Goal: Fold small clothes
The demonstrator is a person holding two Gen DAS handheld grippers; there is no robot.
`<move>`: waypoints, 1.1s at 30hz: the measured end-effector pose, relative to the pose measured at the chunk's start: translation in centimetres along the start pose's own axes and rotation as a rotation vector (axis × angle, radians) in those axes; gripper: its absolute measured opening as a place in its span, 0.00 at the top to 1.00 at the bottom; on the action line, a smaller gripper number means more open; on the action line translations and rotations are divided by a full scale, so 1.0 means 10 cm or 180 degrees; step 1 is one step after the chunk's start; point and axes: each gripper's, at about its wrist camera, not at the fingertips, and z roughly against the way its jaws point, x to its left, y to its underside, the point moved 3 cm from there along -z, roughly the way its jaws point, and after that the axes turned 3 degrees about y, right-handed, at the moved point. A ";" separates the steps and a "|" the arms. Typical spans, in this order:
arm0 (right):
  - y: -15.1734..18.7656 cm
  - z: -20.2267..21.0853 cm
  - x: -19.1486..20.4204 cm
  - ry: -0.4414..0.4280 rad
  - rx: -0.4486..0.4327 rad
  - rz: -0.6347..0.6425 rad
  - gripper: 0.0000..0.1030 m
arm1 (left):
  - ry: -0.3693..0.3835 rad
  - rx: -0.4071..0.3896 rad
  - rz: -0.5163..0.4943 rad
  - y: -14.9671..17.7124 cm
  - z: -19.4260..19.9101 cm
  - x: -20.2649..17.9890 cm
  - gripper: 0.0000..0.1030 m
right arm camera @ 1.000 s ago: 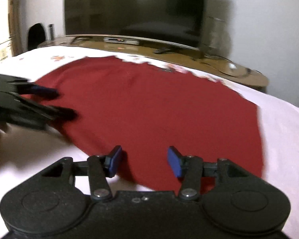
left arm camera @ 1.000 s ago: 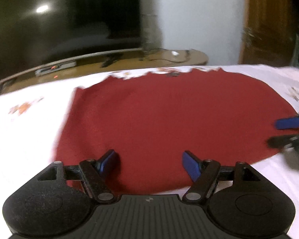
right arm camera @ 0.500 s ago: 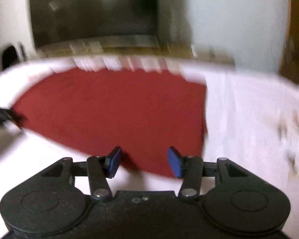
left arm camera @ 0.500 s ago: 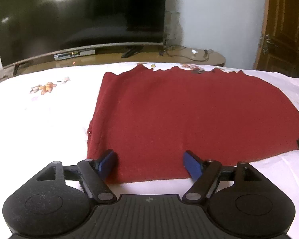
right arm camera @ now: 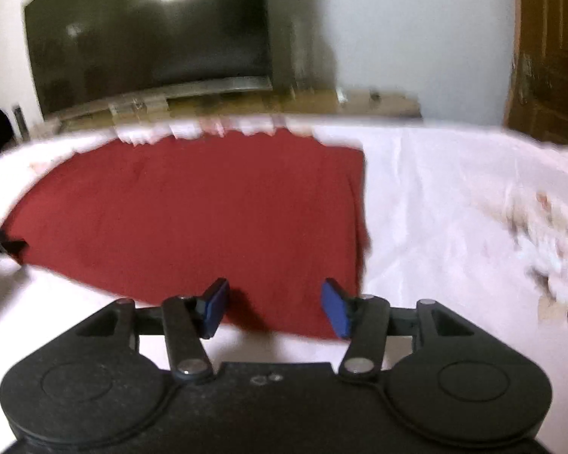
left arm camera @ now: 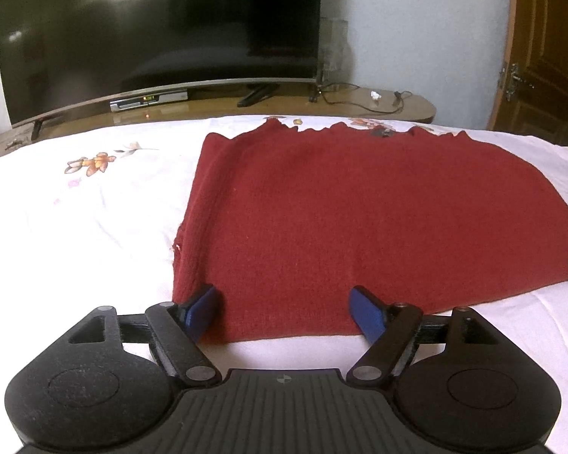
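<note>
— Since you hold both tools, where does the cloth lie?

— My red knitted cloth (left arm camera: 359, 219) lies spread flat on the bed (left arm camera: 94, 227), which has a white sheet with a flower print. Its near hem runs along the near edge of the bed, just ahead of my fingers.

— And your left side?

— My left gripper (left arm camera: 286, 312) sits at the cloth's near left corner. Its blue fingers (left arm camera: 202, 308) are spread wide apart, holding nothing; the hem crosses the gap between them, and the left pad is at the very corner of the cloth. Whether the pads touch the fabric I cannot tell.

— The right?

— My right gripper (right arm camera: 274, 312) is at the cloth's near right corner, the picture blurred there. Its fingers (right arm camera: 335, 312) are likewise apart and hold nothing, with the hem between them and the cloth's right edge just beside the right pad. At the far left rim of that view, the tip of my other tool shows, dark, beside the cloth.

— Anything beyond the bed?

— A dark television (left arm camera: 151, 38) on a low wooden stand (left arm camera: 359, 104), and a brown door (left arm camera: 545, 49) toward the right.
</note>
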 end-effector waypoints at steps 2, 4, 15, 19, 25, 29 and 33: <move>-0.03 -0.01 0.00 -0.0017 -0.0020 -0.0004 0.47 | 0.0001 -0.0002 -0.0001 0.00 0.00 0.00 0.25; -0.06 -0.01 0.01 -0.0007 0.0013 0.0004 0.47 | 0.0004 0.0000 0.0006 0.00 0.00 0.00 0.24; -0.01 0.03 0.00 -0.0099 0.0082 -0.0043 0.42 | 0.0453 0.0005 0.1351 0.26 0.38 0.47 0.24; -0.01 0.02 0.02 -0.0117 0.0067 -0.0080 0.35 | 0.0800 -0.0107 0.2202 0.37 0.34 0.73 0.24; -0.04 0.11 0.02 -0.0165 -0.0048 -0.0197 0.36 | 0.1068 -0.0149 0.2741 0.46 0.23 0.78 0.25; -0.14 0.23 0.04 -0.0288 -0.0280 -0.0336 0.44 | 0.1043 -0.0209 0.2780 0.43 0.14 0.71 0.25; -0.33 0.19 0.19 -0.0405 -0.0432 -0.0371 0.52 | 0.1007 -0.0271 0.2770 0.32 -0.01 0.67 0.25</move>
